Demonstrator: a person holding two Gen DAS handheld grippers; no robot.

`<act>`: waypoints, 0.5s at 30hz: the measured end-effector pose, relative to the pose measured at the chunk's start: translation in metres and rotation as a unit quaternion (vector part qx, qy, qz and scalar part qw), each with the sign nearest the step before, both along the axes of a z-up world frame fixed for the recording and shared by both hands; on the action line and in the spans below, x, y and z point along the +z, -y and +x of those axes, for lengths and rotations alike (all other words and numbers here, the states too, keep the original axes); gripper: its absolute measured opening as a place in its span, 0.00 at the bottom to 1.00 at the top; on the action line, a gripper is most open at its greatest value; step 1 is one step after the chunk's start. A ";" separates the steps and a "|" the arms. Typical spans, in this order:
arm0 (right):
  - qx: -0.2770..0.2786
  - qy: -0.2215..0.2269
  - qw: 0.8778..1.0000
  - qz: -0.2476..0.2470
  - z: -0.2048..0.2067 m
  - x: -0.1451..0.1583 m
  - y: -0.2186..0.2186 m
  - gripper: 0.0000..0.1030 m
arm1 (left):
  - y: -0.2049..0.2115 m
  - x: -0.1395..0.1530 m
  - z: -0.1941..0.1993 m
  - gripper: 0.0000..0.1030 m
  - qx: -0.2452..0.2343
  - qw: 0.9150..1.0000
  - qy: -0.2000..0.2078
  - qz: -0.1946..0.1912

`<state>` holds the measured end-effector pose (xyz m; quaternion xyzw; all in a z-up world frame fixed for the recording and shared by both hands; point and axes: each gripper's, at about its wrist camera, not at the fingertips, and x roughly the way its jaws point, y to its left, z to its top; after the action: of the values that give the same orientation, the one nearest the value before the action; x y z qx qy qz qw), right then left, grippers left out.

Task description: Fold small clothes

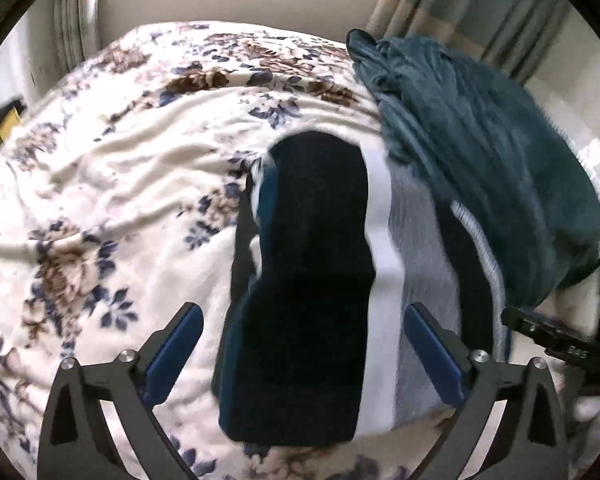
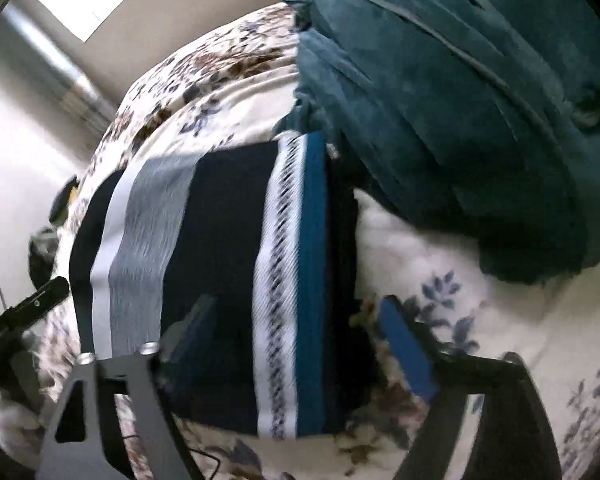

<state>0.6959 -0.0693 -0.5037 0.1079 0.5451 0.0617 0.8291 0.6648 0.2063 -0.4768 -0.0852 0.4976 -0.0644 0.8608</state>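
A folded striped garment (image 1: 312, 264) with navy, white, grey and teal bands lies on the floral bed cover (image 1: 112, 184). My left gripper (image 1: 304, 316) hangs over its near end, jaws wide open; the blue pads (image 1: 180, 340) stand clear on either side of the navy fold. In the right wrist view the same garment (image 2: 228, 272) lies flat with its stripes running away from me. My right gripper (image 2: 298, 312) is open above it, with one pad over the navy band and the other past the teal edge, over the bed cover (image 2: 440, 240). Neither gripper holds cloth.
A rumpled teal fleece garment (image 1: 480, 152) (image 2: 440, 100) lies on the bed just beyond and beside the striped one. Curtains (image 1: 460, 4) and a wall stand behind the bed. A black bar (image 2: 36, 304) pokes in at the left edge of the right wrist view.
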 end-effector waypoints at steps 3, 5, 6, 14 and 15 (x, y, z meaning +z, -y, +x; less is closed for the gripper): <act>0.010 -0.028 0.998 -0.059 -0.032 -0.015 -0.001 0.84 | 0.002 -0.029 -0.012 1.00 0.019 0.999 -0.035 0.033; 0.002 -0.052 0.995 -0.081 -0.039 -0.030 -0.001 0.84 | -0.005 -0.038 -0.019 1.00 0.040 0.998 -0.042 0.010; 0.000 -0.065 0.994 -0.084 -0.043 -0.035 0.001 0.84 | -0.006 -0.039 -0.022 1.00 0.045 0.998 -0.044 0.006; -0.037 -0.004 0.989 -0.144 -0.086 0.029 0.000 1.00 | 0.014 0.021 -0.068 1.00 0.066 0.996 -0.007 0.056; -0.041 0.008 0.987 -0.153 -0.096 0.045 -0.001 1.00 | 0.019 0.034 -0.077 1.00 0.062 0.996 -0.001 0.061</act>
<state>0.5998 -0.0679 -0.4590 0.0013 0.5366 -0.0554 0.8420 0.5878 0.1876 -0.4427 -0.0632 0.4952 0.0203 0.8662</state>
